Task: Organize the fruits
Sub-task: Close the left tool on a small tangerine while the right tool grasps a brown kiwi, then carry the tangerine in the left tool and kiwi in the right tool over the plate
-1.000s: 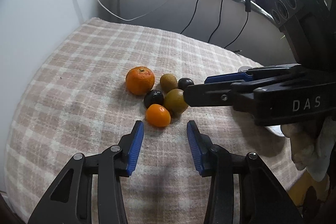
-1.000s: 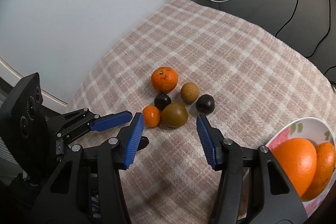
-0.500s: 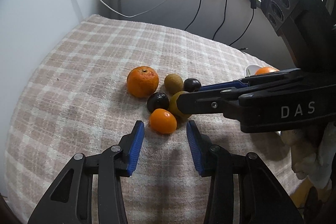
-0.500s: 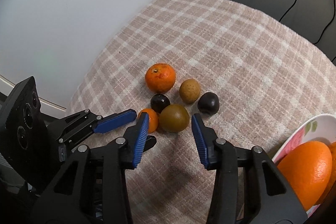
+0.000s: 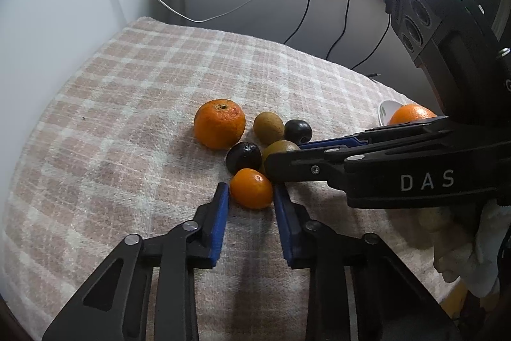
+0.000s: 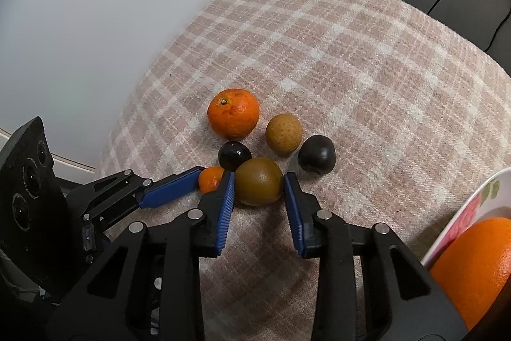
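1. We are seeing six fruits bunched on the checked cloth (image 6: 351, 53): a big mandarin (image 6: 233, 113), a tan fruit (image 6: 284, 133), two dark plums (image 6: 234, 154) (image 6: 316, 157), a green-brown fruit (image 6: 259, 181) and a small mandarin (image 5: 251, 188).
2. The left gripper (image 5: 250, 197) is closing round the small mandarin: its jaws have just been narrowing, and the blue pads are sitting against the fruit's two sides. We are reading this as a grip.
3. The right gripper (image 6: 259, 192) has also just been closing, with the green-brown fruit between its pads (image 6: 227, 200). The left pad is looking pressed on; at the right pad we are possibly seeing a sliver of gap, so contact there is uncertain.
4. Both fruits are still lying on the cloth, touching their neighbours.
5. Handling, our judgement: the small mandarin is light, soft-skinned and round, so we are favouring a gentle hold across its widest girth. The green-brown fruit is firmer and smoother, likely to slip; hold at the equator.
6. The bowl (image 6: 463, 213), holding an orange (image 6: 479, 261), is standing to the right, apart from the bunch.
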